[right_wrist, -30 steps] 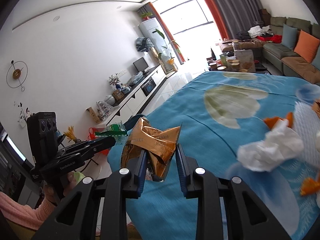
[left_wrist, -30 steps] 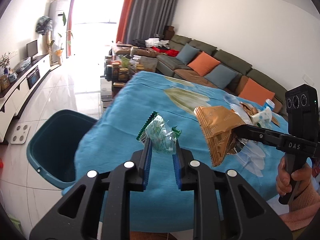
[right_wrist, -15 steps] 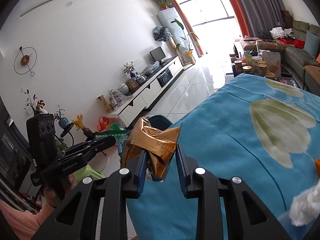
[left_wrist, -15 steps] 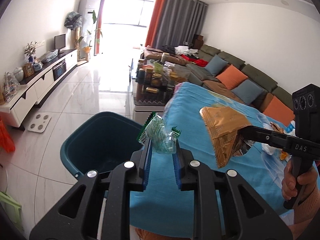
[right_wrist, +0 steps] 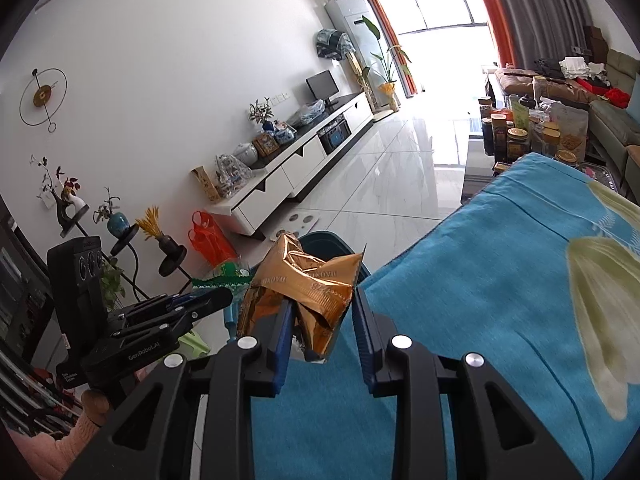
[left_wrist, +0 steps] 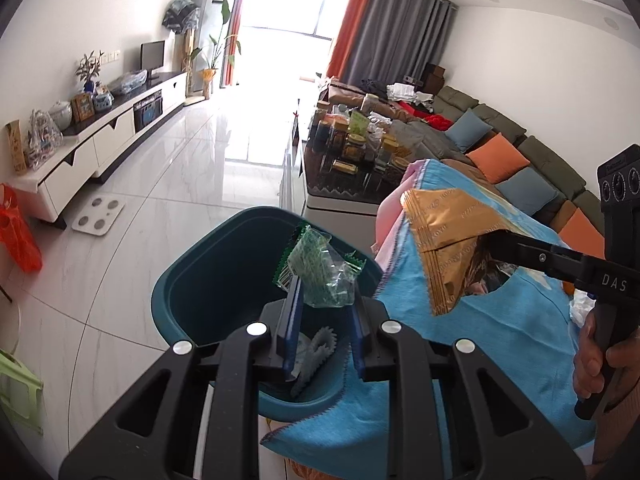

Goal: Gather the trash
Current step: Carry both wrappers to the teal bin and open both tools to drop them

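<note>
My left gripper is shut on a crumpled green and clear wrapper and holds it over the teal trash bin, which has a grey scrap inside. My right gripper is shut on a crumpled gold snack bag above the edge of the blue tablecloth. The gold bag also shows in the left wrist view, to the right of the bin. The left gripper with the green wrapper shows in the right wrist view, at the left.
The bin stands on the white tiled floor against the table's corner. A low table crowded with jars stands beyond it. A white TV cabinet runs along the left wall, with an orange bag and a white scale nearby. A sofa is at right.
Both grippers have swung left off the table toward the bin. The left gripper with the green wrapper now hangs over the bin's opening. Both still hold their trash.
</note>
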